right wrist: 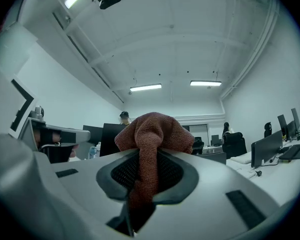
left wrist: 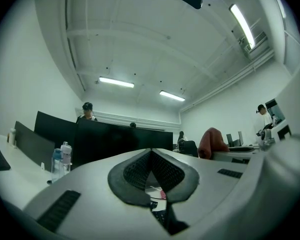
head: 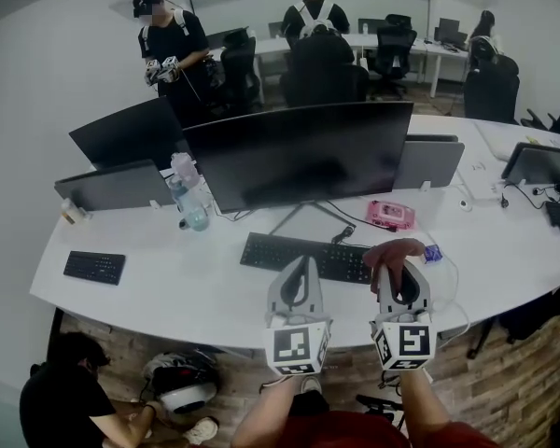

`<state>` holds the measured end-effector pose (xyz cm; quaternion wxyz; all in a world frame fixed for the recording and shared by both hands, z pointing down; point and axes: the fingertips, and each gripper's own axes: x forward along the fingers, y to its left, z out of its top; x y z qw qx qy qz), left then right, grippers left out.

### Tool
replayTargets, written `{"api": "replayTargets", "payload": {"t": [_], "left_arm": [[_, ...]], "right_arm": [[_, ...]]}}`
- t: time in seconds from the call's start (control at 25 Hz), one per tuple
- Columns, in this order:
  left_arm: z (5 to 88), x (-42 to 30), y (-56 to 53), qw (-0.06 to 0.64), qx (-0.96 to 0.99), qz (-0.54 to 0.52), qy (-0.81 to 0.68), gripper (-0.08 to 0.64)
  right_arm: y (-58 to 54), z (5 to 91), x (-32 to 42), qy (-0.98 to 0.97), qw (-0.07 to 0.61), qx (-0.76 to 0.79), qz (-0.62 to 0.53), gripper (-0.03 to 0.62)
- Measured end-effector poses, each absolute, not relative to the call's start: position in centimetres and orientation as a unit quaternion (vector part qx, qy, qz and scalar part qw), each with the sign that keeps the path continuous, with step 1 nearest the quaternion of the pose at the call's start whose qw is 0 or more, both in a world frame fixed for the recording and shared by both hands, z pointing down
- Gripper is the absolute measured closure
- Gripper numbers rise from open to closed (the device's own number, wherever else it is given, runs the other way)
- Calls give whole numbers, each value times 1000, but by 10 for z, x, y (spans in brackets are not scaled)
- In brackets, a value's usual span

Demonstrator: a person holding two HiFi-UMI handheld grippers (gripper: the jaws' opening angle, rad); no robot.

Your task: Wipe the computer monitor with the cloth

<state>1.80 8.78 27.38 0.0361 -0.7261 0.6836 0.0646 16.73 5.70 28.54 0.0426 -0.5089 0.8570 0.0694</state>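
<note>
Your right tool [head: 399, 271] was clenched on the red cloth [right wrist: 151, 131], bunched over its tips, above the worktop [head: 168, 283] before the monitor [head: 299, 152]. Your left tool [head: 302, 267] was closed, empty.

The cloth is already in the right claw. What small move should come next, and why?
Probably carry the right claw forward over the keyboard toward the monitor. It is shut on the cloth but sits near the desk edge, well apart from the monitor.
</note>
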Motion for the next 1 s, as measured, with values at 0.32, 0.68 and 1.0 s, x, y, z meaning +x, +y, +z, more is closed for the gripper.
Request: {"api": "replayTargets", "payload": {"t": [0.32, 0.68, 1.0], "left_arm": [[269, -24, 46, 37, -732, 74, 677, 537], [277, -44, 11, 29, -739, 78, 669, 537], [290, -26, -36, 24, -748, 69, 660, 537]], "right_arm": [[18, 282, 124, 854, 40, -513, 79, 515], [-11, 287, 105, 845, 33, -527, 79, 515], [-57, 298, 120, 841, 33, -535, 71, 515]]}}
